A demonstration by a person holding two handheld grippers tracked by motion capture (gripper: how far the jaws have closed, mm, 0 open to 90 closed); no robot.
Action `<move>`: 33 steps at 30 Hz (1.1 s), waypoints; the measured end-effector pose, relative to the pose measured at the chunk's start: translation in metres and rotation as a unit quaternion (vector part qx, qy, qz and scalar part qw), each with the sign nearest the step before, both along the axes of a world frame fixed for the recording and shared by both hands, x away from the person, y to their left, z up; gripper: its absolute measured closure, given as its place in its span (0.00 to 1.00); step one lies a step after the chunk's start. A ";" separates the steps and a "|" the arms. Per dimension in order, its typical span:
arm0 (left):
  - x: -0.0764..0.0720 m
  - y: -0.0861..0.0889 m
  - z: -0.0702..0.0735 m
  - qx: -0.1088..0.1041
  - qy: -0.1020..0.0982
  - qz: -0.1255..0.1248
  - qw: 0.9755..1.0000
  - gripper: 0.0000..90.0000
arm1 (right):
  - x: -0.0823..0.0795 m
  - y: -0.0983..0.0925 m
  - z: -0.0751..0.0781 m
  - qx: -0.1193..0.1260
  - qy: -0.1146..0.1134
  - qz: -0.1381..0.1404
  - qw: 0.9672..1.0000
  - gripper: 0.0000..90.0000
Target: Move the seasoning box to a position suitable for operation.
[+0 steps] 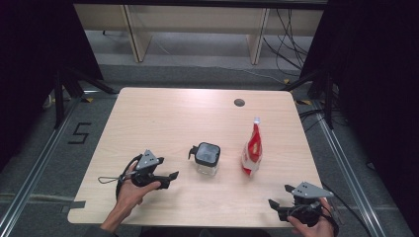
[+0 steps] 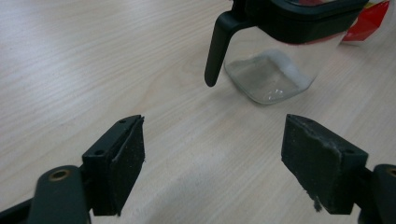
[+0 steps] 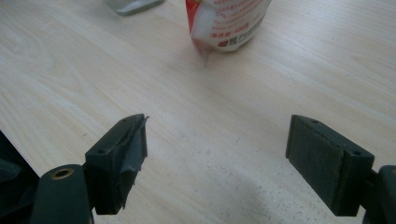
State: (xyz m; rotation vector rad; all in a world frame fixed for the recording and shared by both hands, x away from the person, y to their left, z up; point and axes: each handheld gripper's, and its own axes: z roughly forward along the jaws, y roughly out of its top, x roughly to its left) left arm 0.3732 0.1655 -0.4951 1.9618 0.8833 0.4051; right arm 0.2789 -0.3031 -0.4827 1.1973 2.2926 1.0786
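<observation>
Two grippers sit low over one table [image 1: 148, 118], each with jaws apart and nothing between them. One jar [image 2: 275, 56] stands just ahead of the left gripper [image 2: 212, 163]; one red pouch [image 3: 224, 23] stands ahead of the right gripper [image 3: 217, 163].

The table [image 1: 163, 113] is pale matt wood-grain, the jar [image 1: 206, 165] clear glass, perhaps, under a black plastic lid [image 1: 207, 153], the pouch [image 1: 252, 150] glossy.
</observation>
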 end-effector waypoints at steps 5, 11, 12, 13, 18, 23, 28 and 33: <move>0.013 -0.010 0.002 -0.002 -0.015 -0.009 1.000 0.34 | 0.003 -0.002 -0.001 -0.006 -0.017 0.023 1.000 0.24; 0.026 -0.022 0.002 -0.007 -0.029 -0.034 0.999 0.49 | 0.002 0.001 -0.002 -0.005 -0.017 0.016 1.000 0.24; 0.027 -0.024 0.001 -0.009 -0.028 -0.035 0.999 0.51 | 0.002 0.001 -0.001 -0.006 -0.019 0.014 1.000 0.24; 0.030 -0.027 0.000 -0.013 -0.028 -0.039 0.999 0.53 | 0.002 0.001 -0.001 -0.006 -0.018 0.015 1.000 0.24; 0.040 -0.037 -0.003 0.000 -0.041 -0.048 0.998 0.60 | 0.001 0.002 -0.002 -0.005 -0.007 0.009 1.000 0.24; 0.049 -0.044 -0.008 0.009 -0.051 -0.059 0.997 0.67 | 0.002 0.001 -0.002 -0.008 -0.009 0.013 1.000 0.24; 0.054 -0.051 -0.011 0.008 -0.050 -0.057 0.997 0.73 | 0.002 0.002 -0.004 -0.005 -0.008 0.019 1.000 0.25; 0.057 -0.057 -0.014 0.013 -0.050 -0.060 0.997 0.80 | 0.002 0.001 -0.004 -0.008 -0.008 0.016 1.000 0.25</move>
